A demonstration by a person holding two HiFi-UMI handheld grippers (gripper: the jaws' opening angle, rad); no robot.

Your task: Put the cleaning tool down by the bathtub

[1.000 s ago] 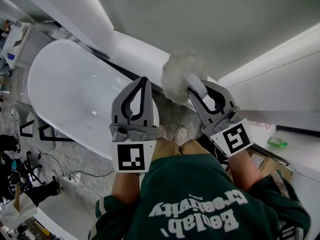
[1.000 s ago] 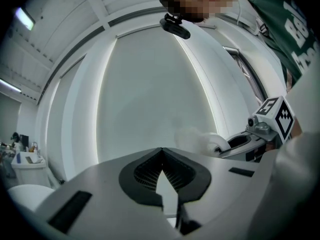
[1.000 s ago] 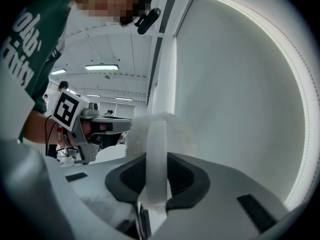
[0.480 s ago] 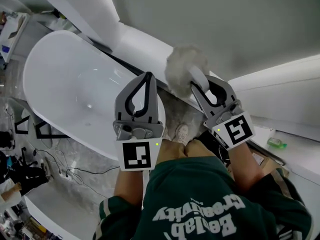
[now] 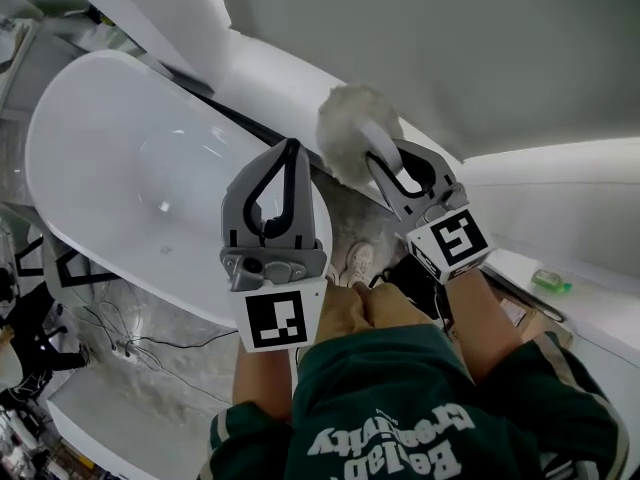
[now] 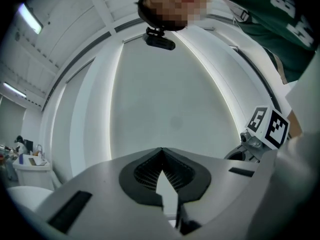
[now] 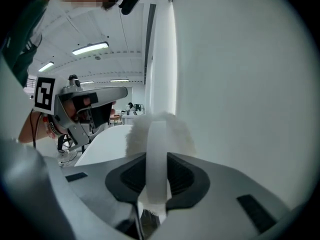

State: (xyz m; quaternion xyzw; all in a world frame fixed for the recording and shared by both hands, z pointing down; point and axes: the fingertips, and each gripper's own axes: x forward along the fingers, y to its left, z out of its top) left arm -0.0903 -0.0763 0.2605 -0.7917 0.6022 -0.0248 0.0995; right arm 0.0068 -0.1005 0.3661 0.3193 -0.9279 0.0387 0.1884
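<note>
Most of the left of your head view is taken up by the bathtub (image 5: 130, 188), and it sits larger and further left than a second ago, because you have leaned in and brought both hands down. Behind it runs the white ledge (image 5: 270, 88), and between the tub's near end and that ledge lies a strip of marbled floor (image 5: 345, 218), where your shoes (image 5: 358, 261) show.

Your left gripper (image 5: 290, 148) hangs over the tub's rim with its fingers clenched tip to tip on nothing; its own view shows only bare wall past them.

Your right gripper (image 5: 388, 158) has dropped and tipped forward. Its fingers are still grasping the white handle of the cleaning tool (image 5: 355, 133), as its own view shows, with the handle pinched upright between the pads (image 7: 181, 176) and the fluffy head beyond. That head now hovers above the floor strip, just beside the tub's end, nearer the ledge than before.

So the tool is not down yet. I judge you are on the lowering step, with the drop spot right below. Carry on down before you let go, or the soft head may catch on the rim.

A small green bottle (image 5: 552, 280) lies well off to your right.
</note>
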